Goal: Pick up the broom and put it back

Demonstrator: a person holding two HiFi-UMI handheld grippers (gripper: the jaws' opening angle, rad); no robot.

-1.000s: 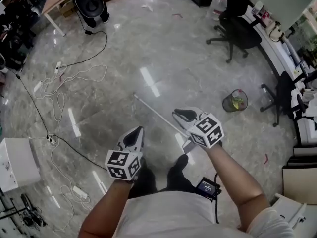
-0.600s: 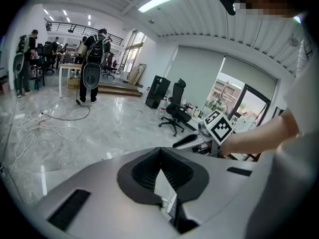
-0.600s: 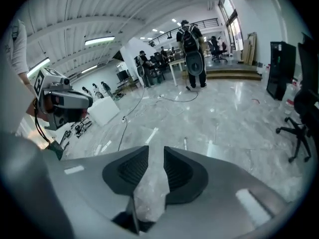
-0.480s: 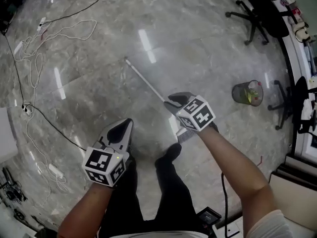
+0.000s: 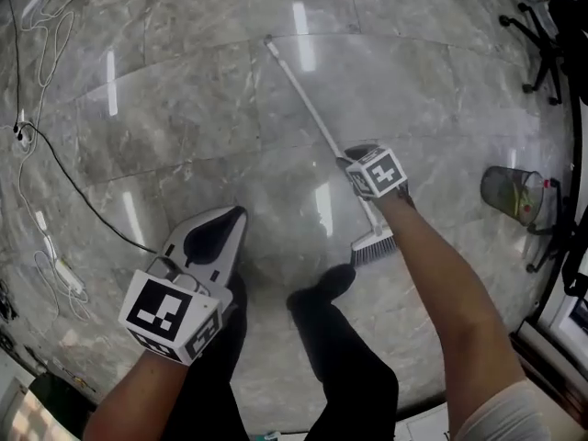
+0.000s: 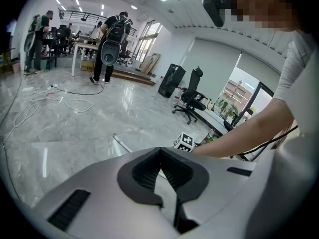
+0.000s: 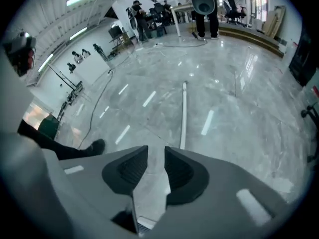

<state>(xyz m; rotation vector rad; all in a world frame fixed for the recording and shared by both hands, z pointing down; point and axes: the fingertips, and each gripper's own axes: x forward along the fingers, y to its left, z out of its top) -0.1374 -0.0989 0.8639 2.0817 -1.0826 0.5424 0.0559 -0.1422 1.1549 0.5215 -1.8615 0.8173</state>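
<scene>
The broom lies flat on the grey marble floor, its white handle (image 5: pixel 308 104) running from upper left down to the bristle head (image 5: pixel 372 246). My right gripper (image 5: pixel 352 157) hovers low over the handle just above the head. Its jaws are opening, with only floor showing between them (image 7: pixel 155 171). In the right gripper view the handle (image 7: pixel 183 113) runs away just past the right jaw. My left gripper (image 5: pixel 234 217) is at lower left, away from the broom, shut and empty (image 6: pixel 162 176). The handle (image 6: pixel 122 144) also shows in the left gripper view.
A wire waste bin (image 5: pixel 513 194) stands at the right. Cables (image 5: pixel 37 145) and a power strip (image 5: pixel 69 278) trail along the left. An office chair base (image 5: pixel 542 44) is at top right. The person's legs and shoe (image 5: pixel 322 288) are just below the broom head.
Both grippers have dropped toward the floor. The right one has come down over the broom handle near the head and its jaws have spread. The head view has tipped further down.
</scene>
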